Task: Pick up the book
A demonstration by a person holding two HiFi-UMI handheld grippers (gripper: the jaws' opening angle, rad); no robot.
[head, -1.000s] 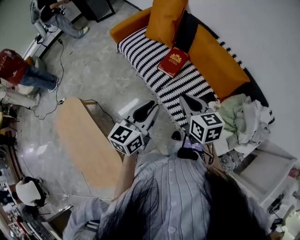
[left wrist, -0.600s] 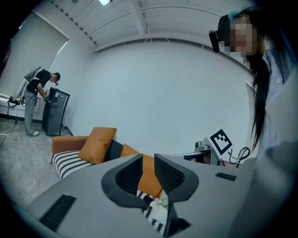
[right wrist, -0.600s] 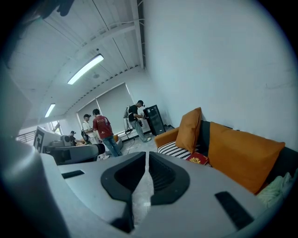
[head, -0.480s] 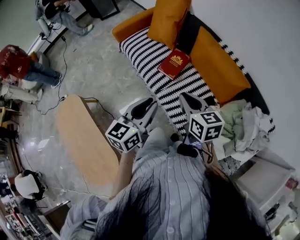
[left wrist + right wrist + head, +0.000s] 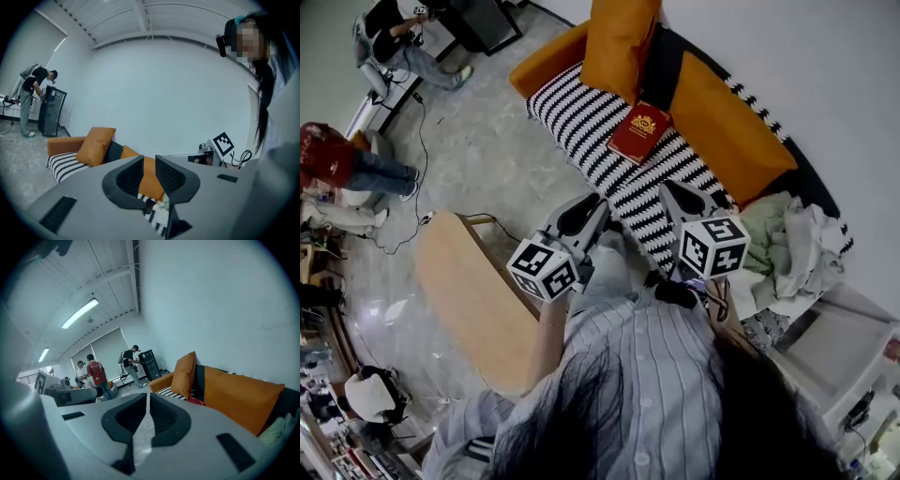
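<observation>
Orange sofa (image 5: 731, 122) is running diagonally along the white wall at far right. A black-and-white striped cover (image 5: 581, 122) is lying over its seat.

Pale wooden table (image 5: 469, 291) is standing on the grey floor at near left, well apart from the sofa.

A heap of pale cloth (image 5: 792, 244) is sitting at the sofa's near right end.

An orange cushion (image 5: 619, 42) is leaning upright against the backrest at the far end.

Left gripper (image 5: 598, 202) is hovering over the floor between table and sofa, pointing toward the seat. In the left gripper view I am seeing its jaws drawn together with only a sliver of gap, nothing in it.

Right gripper (image 5: 667, 187) is hanging over the near part of the striped seat. In the right gripper view its jaws are meeting, and they are gripping nothing.

The book (image 5: 639, 132), red with a gold emblem, is lying flat and cover up on the striped cover, just near of the cushion. Its long axis is running across the seat, from the front edge toward the backrest. The emblem end is pointing at the backrest. It is lying farther off than both grippers, apart from each. In the right gripper view I am catching it only as a red sliver below the cushion.
</observation>
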